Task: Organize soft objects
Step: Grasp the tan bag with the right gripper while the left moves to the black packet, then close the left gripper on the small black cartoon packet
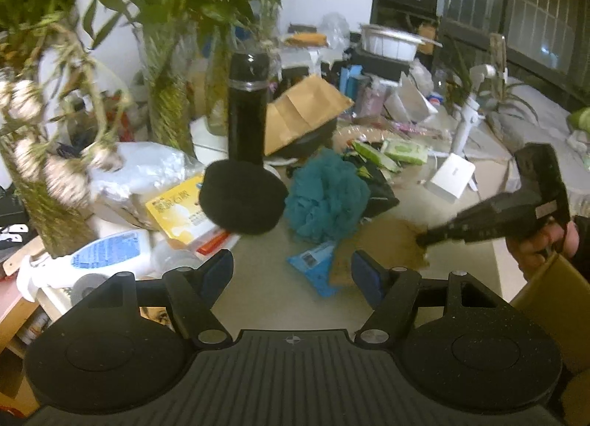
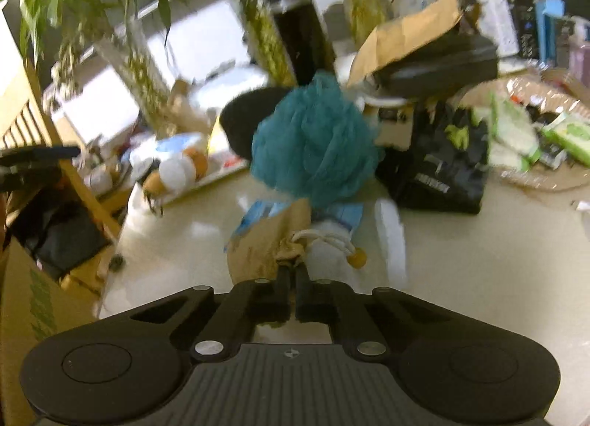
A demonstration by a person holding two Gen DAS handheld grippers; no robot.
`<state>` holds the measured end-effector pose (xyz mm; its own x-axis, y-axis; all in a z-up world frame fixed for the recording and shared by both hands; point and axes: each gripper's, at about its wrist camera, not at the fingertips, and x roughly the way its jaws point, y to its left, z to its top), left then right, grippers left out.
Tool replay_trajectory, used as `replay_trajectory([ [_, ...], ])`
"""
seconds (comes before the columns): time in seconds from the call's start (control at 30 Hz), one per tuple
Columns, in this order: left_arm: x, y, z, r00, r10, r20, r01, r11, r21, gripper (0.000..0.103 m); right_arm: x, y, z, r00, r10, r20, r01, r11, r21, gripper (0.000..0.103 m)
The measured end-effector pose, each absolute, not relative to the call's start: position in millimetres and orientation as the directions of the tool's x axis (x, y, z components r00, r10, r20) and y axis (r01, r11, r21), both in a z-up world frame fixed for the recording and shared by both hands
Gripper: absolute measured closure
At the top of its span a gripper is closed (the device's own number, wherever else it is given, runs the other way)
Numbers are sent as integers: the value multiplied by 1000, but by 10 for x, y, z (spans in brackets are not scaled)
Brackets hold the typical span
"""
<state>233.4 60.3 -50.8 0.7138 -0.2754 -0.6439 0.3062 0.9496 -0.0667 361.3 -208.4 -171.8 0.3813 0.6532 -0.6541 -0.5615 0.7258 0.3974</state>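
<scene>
**Right tongs pinched on a brown pouch, left tongs spread over bare table**

In the right wrist view, the right tongs [image 2: 292, 271] sit at lower centre with their jaws clenched together on the gathered neck of a brown pouch [image 2: 258, 241], which lies on the pale table [image 2: 479, 260] just ahead of the tips. A white cord [image 2: 324, 238] with a small wooden bead trails to the right of the pinch. Just above the pouch, at the centre of the frame, rests a teal bath pouf [image 2: 313, 142], with a blue packet [image 2: 346, 214] partly under it and a black round cushion [image 2: 243, 123] behind it to the left.

In the left wrist view, the left tongs [image 1: 293, 273] are spread wide with nothing between them; only table shows in the gap. The pouf [image 1: 326, 197] lies above and slightly right of the gap, well clear of the tips, with the black cushion [image 1: 243, 197] beside it to the left and a black flask [image 1: 247, 108] standing behind. The right tongs [image 1: 424, 239] enter from the right edge, tips down on the brown pouch [image 1: 391, 241].
</scene>
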Motion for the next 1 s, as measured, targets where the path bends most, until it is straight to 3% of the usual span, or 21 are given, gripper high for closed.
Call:
replay_trajectory([
  [0.33,2723,78,-204,509,-240,-826,297,950,-94,32,3534,-2350,-1150,538,618,-573,-536,776,333,99],
  [0.4,2821,-6,-225,467,-234,-853,279,954,-109,27,3476,-2409,-1034,560,606,-565,-537,785,309,99],
  [0.43,2886,-59,-260,432,-215,-876,265,959,-105,20,3444,-2448,-982,571,599,-562,-536,790,297,99],
  [0.6,3187,-296,-525,284,-118,-952,194,979,-63,18,3257,-2633,-817,611,558,-562,-513,819,256,99],
  [0.67,3279,-378,-664,217,-120,-969,174,981,-82,14,3150,-2724,-772,622,546,-562,-504,828,246,99],
  [0.87,3509,-631,-1125,34,-134,-990,166,978,-127,13,2835,-3022,-698,657,515,-551,-463,852,244,99],
  [1.0,3692,-628,-1515,-112,-172,-979,80,980,-182,13,2712,-3219,-646,677,498,-541,-436,864,250,99],
])
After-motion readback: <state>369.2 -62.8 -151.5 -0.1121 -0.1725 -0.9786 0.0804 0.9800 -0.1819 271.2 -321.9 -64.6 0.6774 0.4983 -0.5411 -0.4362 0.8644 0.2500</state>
